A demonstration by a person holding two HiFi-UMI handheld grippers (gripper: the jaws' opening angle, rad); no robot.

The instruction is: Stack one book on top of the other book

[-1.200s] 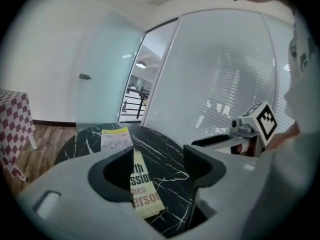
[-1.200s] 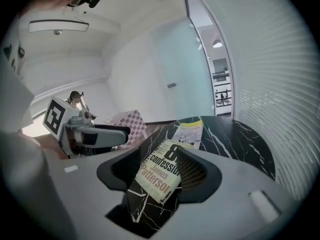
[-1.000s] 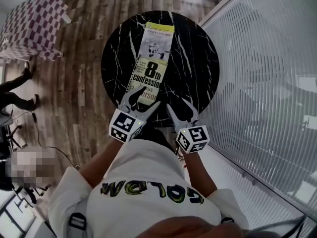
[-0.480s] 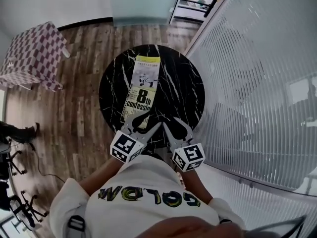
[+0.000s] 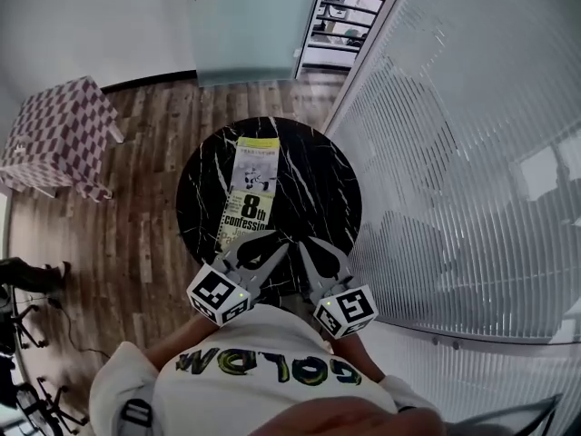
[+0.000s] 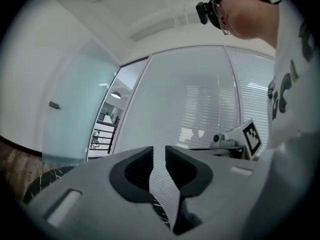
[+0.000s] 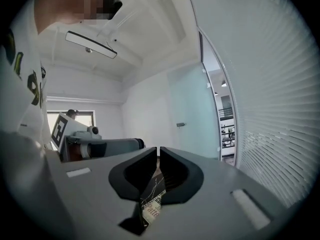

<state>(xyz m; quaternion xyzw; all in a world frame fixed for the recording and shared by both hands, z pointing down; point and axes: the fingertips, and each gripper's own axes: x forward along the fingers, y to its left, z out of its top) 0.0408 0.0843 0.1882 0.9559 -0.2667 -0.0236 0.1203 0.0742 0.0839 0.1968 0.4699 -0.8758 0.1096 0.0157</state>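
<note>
- The books are lying on the round black marbled tabletop. Neither is being held by a claw.
- The left claw is closing. Its jaws are standing a narrow gap apart with nothing between them, and only the ribbed glass wall is showing through the gap.
- The right claw is closing too. Its jaws are all but together, leaving a thin slit with nothing gripped.
- Below the right claw's jaws, a strip of marbled tabletop and a bit of a cover are showing, with letters that look like "atte".
- Both claws are pointing roughly level, side by side at the near edge of the tabletop, each with its black-and-white marker cube towards the person.
- The near book is showing "8th confession" in bold black print.
- The far book, yellow-topped with a small picture, is lying in line with it. Whether the two are overlapping or only meeting end to end cannot be told.
- The person's white shirt is carrying yellow-green letters, upside down and not surely readable.
- A purple-and-white chequered block is standing on the wooden floor, well apart from the tabletop.
</note>
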